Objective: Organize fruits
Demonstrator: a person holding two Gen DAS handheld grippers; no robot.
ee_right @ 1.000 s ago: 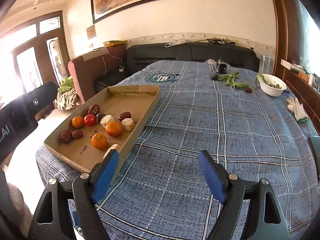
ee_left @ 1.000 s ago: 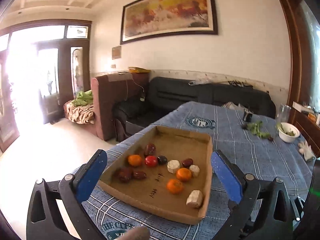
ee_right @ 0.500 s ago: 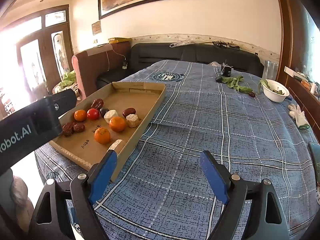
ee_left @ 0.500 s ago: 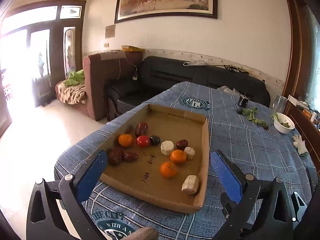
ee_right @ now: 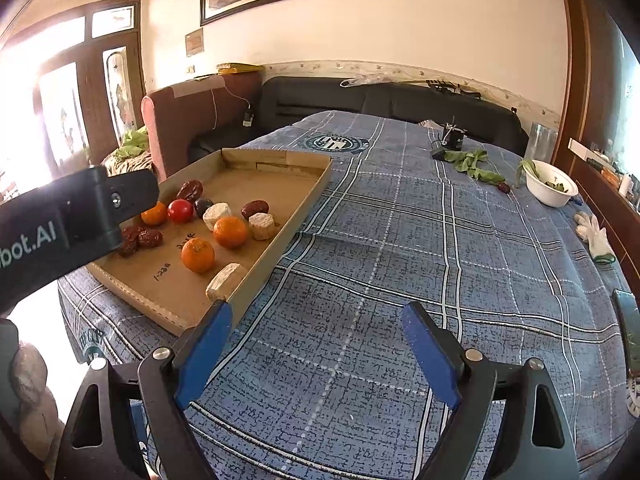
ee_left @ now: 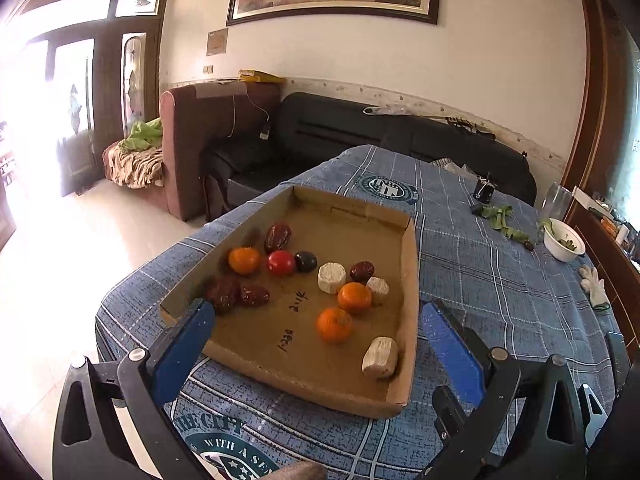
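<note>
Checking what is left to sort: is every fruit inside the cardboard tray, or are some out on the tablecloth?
Nearly all inside the cardboard tray. One small dark fruit lies out on the tablecloth.

**Black claws with blue pads**

The left claw [ee_left: 316,344] and right claw [ee_right: 316,354] look alike: black plastic arms with triangular cut-outs, each finger faced with a flat blue pad [ee_right: 204,354] and pinned by a round silver screw [ee_right: 162,353]. The left claw's black body bears white lettering ending "bot.AI" [ee_right: 28,242].
</note>
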